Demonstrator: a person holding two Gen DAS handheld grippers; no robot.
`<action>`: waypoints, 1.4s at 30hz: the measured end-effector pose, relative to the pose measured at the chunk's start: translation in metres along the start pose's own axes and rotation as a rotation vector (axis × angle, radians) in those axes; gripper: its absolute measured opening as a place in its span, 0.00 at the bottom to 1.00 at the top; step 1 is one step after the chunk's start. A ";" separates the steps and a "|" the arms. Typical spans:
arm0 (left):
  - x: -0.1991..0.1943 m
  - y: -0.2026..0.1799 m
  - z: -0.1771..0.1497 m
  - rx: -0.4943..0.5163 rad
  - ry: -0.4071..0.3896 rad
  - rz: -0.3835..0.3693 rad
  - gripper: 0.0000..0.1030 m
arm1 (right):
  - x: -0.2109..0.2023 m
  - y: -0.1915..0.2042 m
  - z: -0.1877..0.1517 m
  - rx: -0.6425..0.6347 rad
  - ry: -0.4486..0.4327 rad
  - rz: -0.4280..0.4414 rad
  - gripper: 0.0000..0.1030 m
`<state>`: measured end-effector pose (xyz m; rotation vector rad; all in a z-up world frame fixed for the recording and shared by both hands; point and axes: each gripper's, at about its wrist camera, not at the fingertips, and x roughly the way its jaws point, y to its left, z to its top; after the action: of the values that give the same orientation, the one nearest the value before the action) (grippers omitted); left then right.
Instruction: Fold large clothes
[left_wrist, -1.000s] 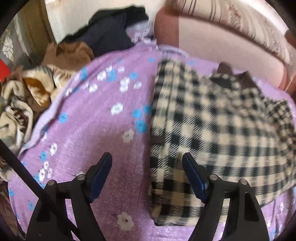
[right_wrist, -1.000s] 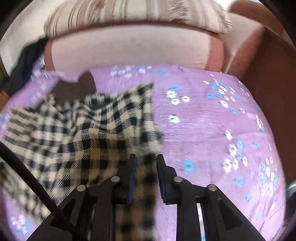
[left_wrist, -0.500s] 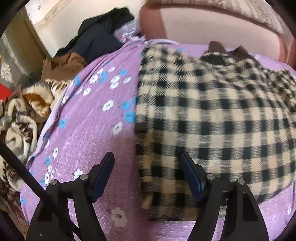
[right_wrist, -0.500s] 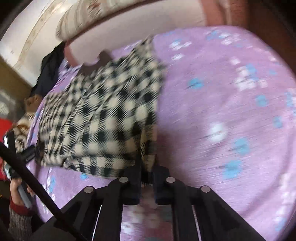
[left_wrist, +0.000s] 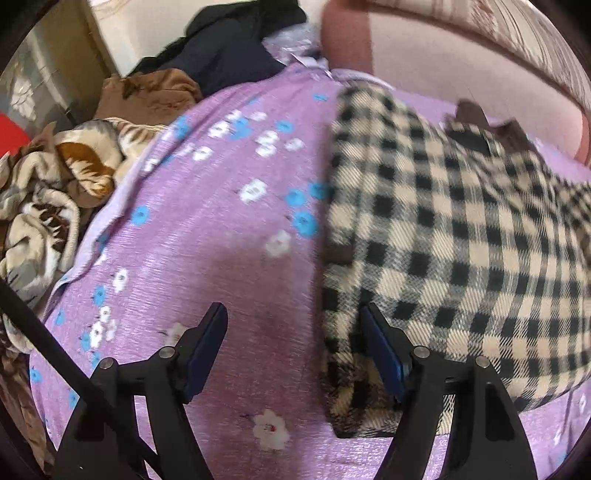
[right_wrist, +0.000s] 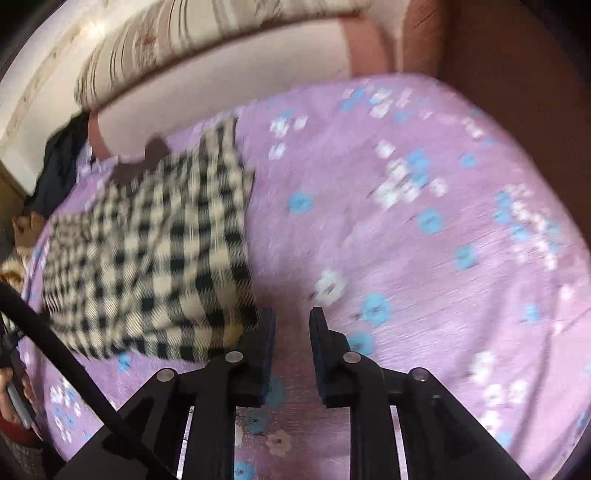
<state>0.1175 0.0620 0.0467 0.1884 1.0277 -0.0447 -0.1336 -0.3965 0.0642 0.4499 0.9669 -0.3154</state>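
Note:
A black-and-cream checked garment (left_wrist: 454, 236) with a brown collar lies folded on the purple flowered bedsheet (left_wrist: 207, 236). My left gripper (left_wrist: 295, 343) is open and empty, its right finger at the garment's near left edge. In the right wrist view the garment (right_wrist: 155, 251) lies to the left. My right gripper (right_wrist: 291, 332) is open and empty over the sheet (right_wrist: 424, 240), just past the garment's near right corner.
A pink headboard (left_wrist: 443, 62) with a striped pillow (right_wrist: 207, 33) runs along the far side. A pile of dark and brown clothes (left_wrist: 207, 62) and patterned blankets (left_wrist: 44, 184) lies off the bed's left edge. A brown wooden panel (right_wrist: 517, 66) stands at the right.
My right gripper let go of the garment's edge and opened, and it now sits to the right of the garment. The left gripper stayed open and shifted slightly by the garment's left edge.

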 end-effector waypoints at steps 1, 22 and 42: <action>-0.006 0.005 0.002 -0.018 -0.016 -0.010 0.72 | -0.008 0.000 0.003 0.003 -0.021 0.003 0.19; 0.020 0.018 0.014 -0.052 0.073 -0.097 0.72 | 0.158 0.280 0.069 -0.358 0.121 0.138 0.24; 0.016 0.098 0.022 -0.293 0.046 -0.098 0.72 | 0.050 0.325 -0.024 -0.657 0.005 0.247 0.39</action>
<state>0.1568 0.1556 0.0574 -0.1283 1.0757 0.0222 0.0224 -0.1071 0.0834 -0.0351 0.9477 0.2299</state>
